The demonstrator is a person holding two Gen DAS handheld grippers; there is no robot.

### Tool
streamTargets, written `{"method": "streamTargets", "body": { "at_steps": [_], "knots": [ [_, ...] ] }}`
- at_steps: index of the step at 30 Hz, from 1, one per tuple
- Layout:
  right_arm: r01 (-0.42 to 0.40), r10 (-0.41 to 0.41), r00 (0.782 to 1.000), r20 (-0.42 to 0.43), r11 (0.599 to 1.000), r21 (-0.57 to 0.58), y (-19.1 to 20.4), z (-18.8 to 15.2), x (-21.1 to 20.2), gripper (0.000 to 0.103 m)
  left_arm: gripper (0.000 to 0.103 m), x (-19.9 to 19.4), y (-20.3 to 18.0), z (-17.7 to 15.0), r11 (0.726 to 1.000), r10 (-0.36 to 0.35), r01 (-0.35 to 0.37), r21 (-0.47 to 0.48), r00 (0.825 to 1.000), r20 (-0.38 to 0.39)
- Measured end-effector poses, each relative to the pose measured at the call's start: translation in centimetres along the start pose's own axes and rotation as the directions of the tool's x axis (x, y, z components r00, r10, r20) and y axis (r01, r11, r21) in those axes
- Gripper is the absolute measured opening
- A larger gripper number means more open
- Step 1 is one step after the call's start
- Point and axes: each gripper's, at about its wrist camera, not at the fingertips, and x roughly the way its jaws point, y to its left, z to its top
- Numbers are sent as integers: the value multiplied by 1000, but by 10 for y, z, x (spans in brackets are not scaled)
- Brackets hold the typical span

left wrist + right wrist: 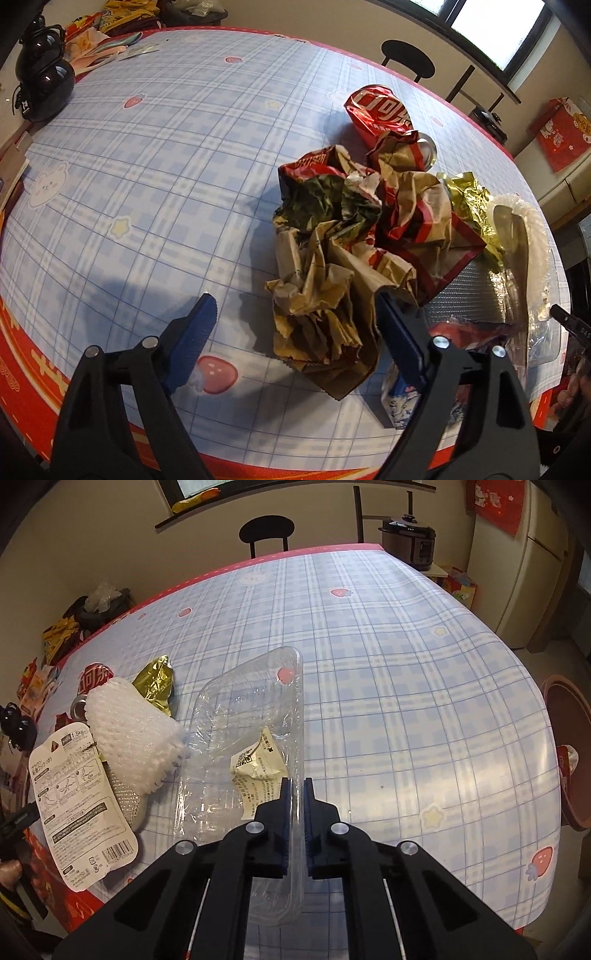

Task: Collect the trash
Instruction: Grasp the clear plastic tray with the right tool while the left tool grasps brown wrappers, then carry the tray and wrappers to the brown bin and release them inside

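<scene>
Trash is heaped along the near edge of the plaid tablecloth [147, 166], and both grippers are on it. The left gripper [295, 325] hangs over the crumpled brown paper bag [325, 295], jaws wide apart and straddling it, one blue pad on bare cloth, the other against the bag's right flank, nothing pinched yet. That bag looks feather-light, soft and springy; it should crush as the pads meet, so I'd bite deep into the thick middle wad, not a loose flap that could tear or slip free. Behind it sit a second red-and-tan wrapper [417, 221], a dented red soda can [380, 114] and some gold foil [469, 199].

Over on the right, the right gripper [296, 794] is clamped on the side wall of a clear plastic tray [251, 709], pads nearly together with only the thin wall between. It reads as light, slick and flexible, so the rim may bow or slide out; a hold low on the wall near a corner would be stiffer. A crumpled label [258, 771] lies inside, and it could tumble out if the tray tips. White foam netting [136, 734] touches the tray's left edge, beside a printed backing card [81, 812].
</scene>
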Motion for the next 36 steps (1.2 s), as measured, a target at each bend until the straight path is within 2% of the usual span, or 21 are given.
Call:
{"method": "streamTargets", "body": {
  "at_steps": [1,3,6,11,27,32,36],
  "knots": [
    [-1,1,1000,4,1000,-1,0,1,-2,7,78,1,0,0,1000,7,-7,1,1000,-2],
    [-4,4,1000,13,1000,-4,0,1,-7,7,55,2,2,0,1000,12,-12,-2,1000,-12],
    [-11,11,1000,28,1000,-10,2,4,-14,7,45,-1,7,0,1000,8,-8,-20,1000,-4],
    [-18,20,998,59,1000,-21,5,10,-29,7,36,-15,15,1,999,38,-37,-37,999,36],
    [-60,71,987,142,995,-79,13,32,-66,7,35,-68,31,-5,987,100,-76,-141,981,167],
    [-83,98,979,179,992,-91,11,39,-82,7,35,-98,42,-3,975,140,-96,-199,965,221],
    [-100,117,969,218,991,-87,6,44,-98,7,35,-136,43,3,970,171,-108,-220,941,293]
  ]
}}
